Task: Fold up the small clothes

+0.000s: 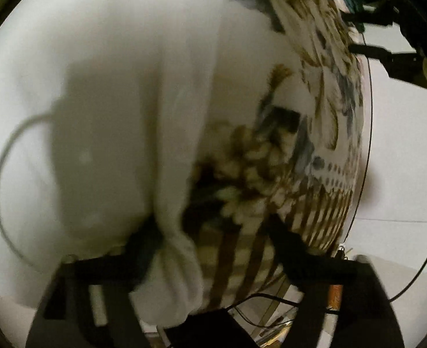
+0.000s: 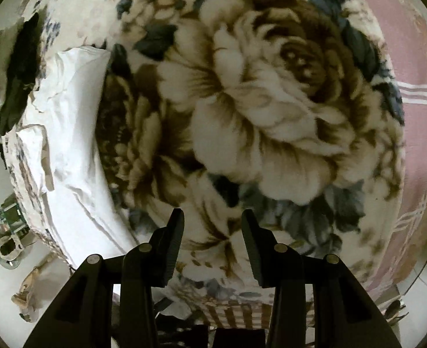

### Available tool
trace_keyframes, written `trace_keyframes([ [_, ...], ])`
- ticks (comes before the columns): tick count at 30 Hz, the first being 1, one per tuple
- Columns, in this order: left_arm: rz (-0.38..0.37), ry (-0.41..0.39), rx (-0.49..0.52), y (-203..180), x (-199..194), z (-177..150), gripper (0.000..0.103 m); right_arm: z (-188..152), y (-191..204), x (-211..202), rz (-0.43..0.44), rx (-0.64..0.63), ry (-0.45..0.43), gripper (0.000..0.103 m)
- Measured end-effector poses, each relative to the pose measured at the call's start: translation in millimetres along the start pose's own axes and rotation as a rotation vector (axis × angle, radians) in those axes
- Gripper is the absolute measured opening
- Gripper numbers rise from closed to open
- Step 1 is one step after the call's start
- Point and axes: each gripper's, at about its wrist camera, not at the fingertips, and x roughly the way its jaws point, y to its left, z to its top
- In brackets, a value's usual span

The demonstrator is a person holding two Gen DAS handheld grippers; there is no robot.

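A white garment (image 1: 112, 101) hangs bunched in front of the left wrist view and fills its left and middle. The image is blurred. Fabric is gathered against the left finger (image 1: 147, 240), while the right finger (image 1: 286, 243) stands apart from it; whether my left gripper (image 1: 213, 243) is pinching the cloth is unclear. In the right wrist view the white garment (image 2: 68, 133) lies crumpled at the left on the floral blanket (image 2: 257, 101). My right gripper (image 2: 212, 232) is open and empty above the blanket, well to the right of the garment.
The floral blanket (image 1: 323, 116) covers the bed, with a striped border at its near edge (image 2: 236, 313). A dark green cloth (image 2: 19, 72) lies at the far left. A pink sheet (image 2: 410, 87) shows at the right. White floor tiles (image 1: 401, 174) lie beyond the bed.
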Motion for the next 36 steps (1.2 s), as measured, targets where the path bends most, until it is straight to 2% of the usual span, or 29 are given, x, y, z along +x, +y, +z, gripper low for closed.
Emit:
trace_keyframes([
  [2,-0.003,0.012,-0.001,-3.0,4.3,3.4,0.092,2.6,1.4,-0.3,0.008,-0.013,-0.006,0.043],
  [7,0.059,0.016,-0.004,-13.2,8.6,6.9,0.092,2.2,5.6,-9.3,0.03,-0.026,-0.022,0.043],
  [8,0.084,0.005,0.006,-16.7,7.3,4.6,0.089,2.9,5.0,-11.0,0.034,-0.024,-0.022,0.043],
  [9,0.116,-0.001,0.011,-20.4,7.8,4.6,0.075,2.9,4.7,-12.2,0.037,-0.023,-0.024,0.043],
  [10,0.168,-0.011,0.019,-25.6,7.3,3.0,0.065,2.5,5.2,-13.4,0.038,-0.025,-0.027,0.043],
  [12,0.256,-0.038,0.028,-31.4,5.7,0.2,0.031,2.9,5.6,-14.1,0.043,-0.027,-0.029,0.043],
  [13,0.269,-0.056,0.026,-30.0,2.0,-2.1,0.023,4.0,4.7,-13.9,0.046,-0.027,-0.028,0.043],
  [14,0.283,-0.076,0.023,-27.3,-1.5,-4.1,0.009,4.7,5.8,-13.0,0.049,-0.027,-0.028,0.043],
  [15,0.288,-0.091,0.023,-24.2,-4.9,-5.7,0.004,5.7,7.8,-11.4,0.051,-0.029,-0.028,0.043],
  [20,0.273,-0.171,0.025,-10.9,-35.0,-15.7,0.002,13.9,26.6,-0.9,0.081,-0.041,-0.029,0.043],
  [23,0.269,-0.206,0.033,-6.9,-56.1,-25.0,0.002,29.2,43.8,7.7,0.137,-0.041,-0.036,0.043],
  [26,0.256,-0.233,0.026,-1.3,-76.9,-31.6,0.002,49.0,53.1,18.5,0.194,0.004,-0.051,0.043],
  [32,0.243,-0.288,-0.006,17.0,-114.9,-39.5,0.002,82.6,64.8,41.2,0.363,0.114,-0.055,0.043],
  [35,0.225,-0.308,-0.036,30.4,-131.0,-39.0,0.002,92.9,75.9,50.1,0.395,0.142,-0.069,0.043],
  [36,0.22,-0.313,-0.045,29.1,-131.8,-38.3,0.002,93.6,80.0,50.3,0.392,0.143,-0.082,0.039],
])
